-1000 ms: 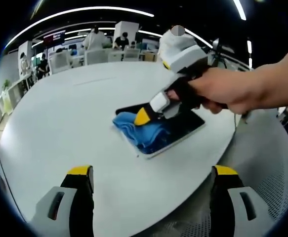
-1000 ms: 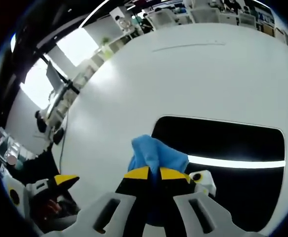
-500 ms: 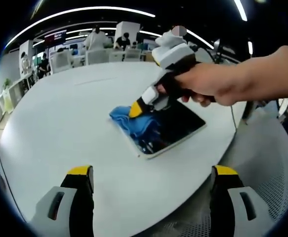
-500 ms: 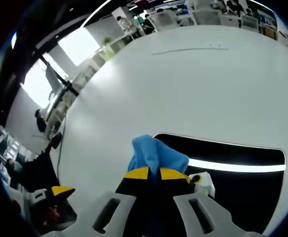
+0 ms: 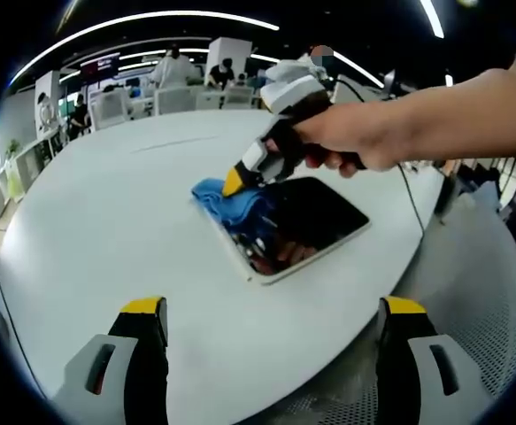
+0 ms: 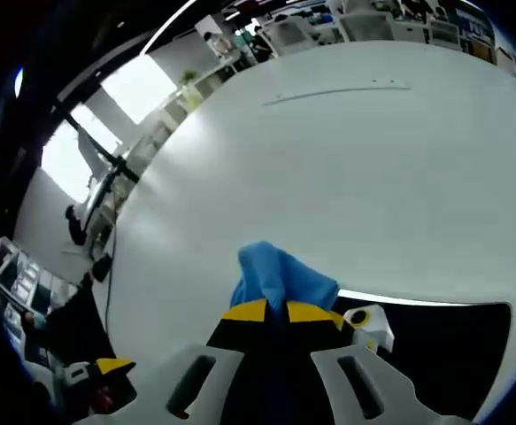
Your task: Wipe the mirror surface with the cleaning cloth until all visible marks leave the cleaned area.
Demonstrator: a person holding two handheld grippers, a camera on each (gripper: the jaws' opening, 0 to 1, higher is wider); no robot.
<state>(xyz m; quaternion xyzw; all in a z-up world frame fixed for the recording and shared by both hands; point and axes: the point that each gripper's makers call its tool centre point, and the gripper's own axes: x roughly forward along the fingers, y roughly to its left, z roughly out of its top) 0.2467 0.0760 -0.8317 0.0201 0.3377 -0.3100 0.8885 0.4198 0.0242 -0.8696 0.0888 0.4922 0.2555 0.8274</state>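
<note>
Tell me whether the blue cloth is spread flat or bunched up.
Bunched up. The blue cleaning cloth sits crumpled, pinched in the right tongs at the edge of the dark rectangular mirror; folds bulge past the tips.

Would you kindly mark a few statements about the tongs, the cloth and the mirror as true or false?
1. The right tongs are shut on the crumpled blue cleaning cloth. True.
2. The left tongs hold the cloth. False: they are open and empty, over the round white table.
3. The cloth sits at the far end of the rectangular white-framed mirror, seen in the left gripper view. True.
4. The mirror stands upright. False: it lies flat on the table.
5. A person's hand grips the right tongs. True.
</note>
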